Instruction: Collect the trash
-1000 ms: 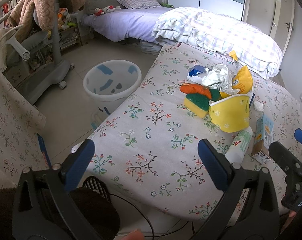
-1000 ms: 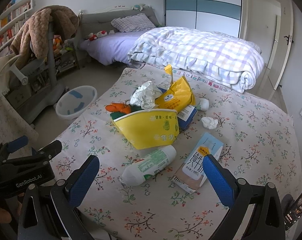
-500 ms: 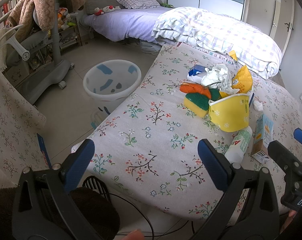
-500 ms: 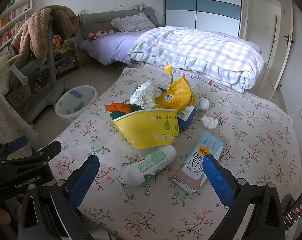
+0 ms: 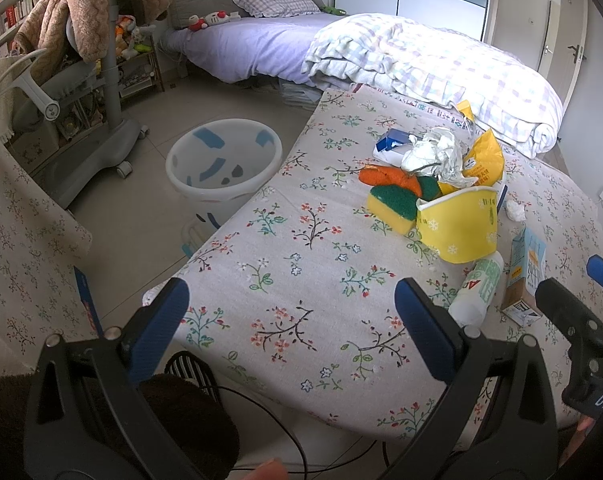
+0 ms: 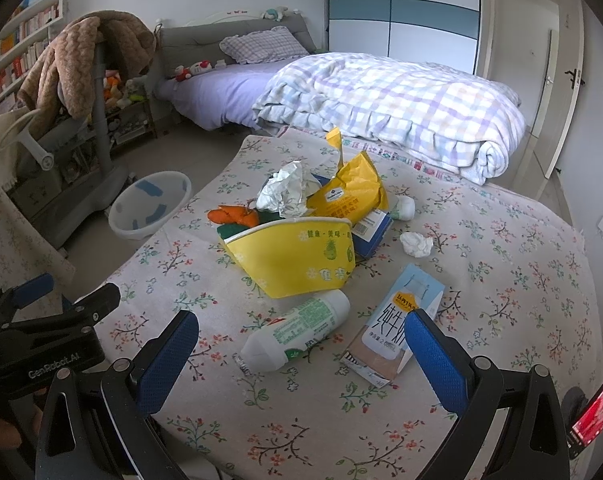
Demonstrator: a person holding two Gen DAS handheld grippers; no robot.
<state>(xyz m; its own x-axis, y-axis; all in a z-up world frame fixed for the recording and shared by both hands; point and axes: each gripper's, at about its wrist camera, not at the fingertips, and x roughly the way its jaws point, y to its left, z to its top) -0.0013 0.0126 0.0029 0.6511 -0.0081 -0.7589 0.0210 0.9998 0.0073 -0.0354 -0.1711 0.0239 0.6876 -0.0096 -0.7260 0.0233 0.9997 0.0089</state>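
Observation:
Trash lies piled on a floral-covered table (image 6: pixel 501 272): a yellow paper bowl (image 6: pixel 297 256), a white plastic bottle (image 6: pixel 297 334) on its side, a milk carton (image 6: pixel 397 322), a yellow bag (image 6: pixel 349 192), crumpled paper (image 6: pixel 285 194), a small tissue ball (image 6: pixel 416 243), and sponges (image 5: pixel 393 202). My right gripper (image 6: pixel 301 348) is open and empty, just in front of the bottle and carton. My left gripper (image 5: pixel 291 324) is open and empty over the table's near left corner. A white bin (image 5: pixel 223 160) stands on the floor left of the table.
A grey wheeled stand (image 5: pixel 109 80) draped with a brown blanket stands beyond the bin. A folded plaid quilt (image 6: pixel 389 96) lies at the table's far end. A purple bed (image 5: pixel 253 40) is behind. A floral cloth (image 5: pixel 17 240) hangs at left.

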